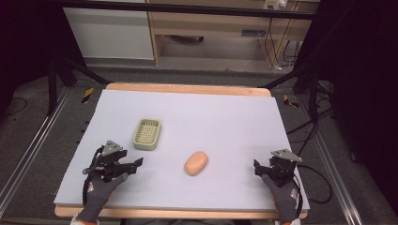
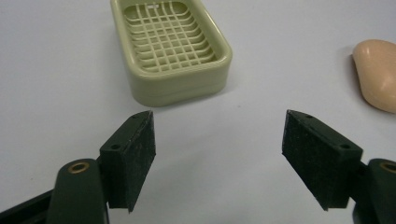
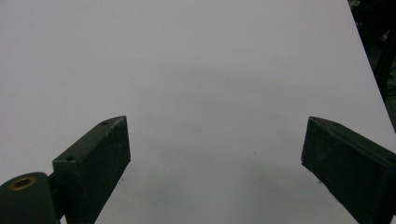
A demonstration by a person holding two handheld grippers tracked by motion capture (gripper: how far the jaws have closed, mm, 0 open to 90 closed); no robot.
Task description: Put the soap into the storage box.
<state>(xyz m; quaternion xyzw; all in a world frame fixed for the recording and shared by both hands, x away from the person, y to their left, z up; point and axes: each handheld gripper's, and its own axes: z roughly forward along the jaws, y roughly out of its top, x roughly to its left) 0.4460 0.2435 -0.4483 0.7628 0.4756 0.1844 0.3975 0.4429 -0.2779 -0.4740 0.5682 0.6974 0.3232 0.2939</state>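
In the left gripper view, the peach soap bar (image 2: 379, 74) is cut off by the right edge of the frame, so its far end cannot be seen. The pale green soap dish (image 2: 170, 49) loses its far rim at the top edge. In the high view, the gloved left hand (image 1: 96, 194) and right hand (image 1: 284, 199) are cut off at the bottom edge. The items on the shelf at the top of the frame are too small to tell.

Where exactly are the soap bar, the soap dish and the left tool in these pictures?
soap bar (image 1: 196, 163): high view, middle of its peach top.
soap dish (image 2: 211, 77): left gripper view, its green outer wall near the front corner.
left tool (image 2: 218, 158): left gripper view, midway between its open fingertips.
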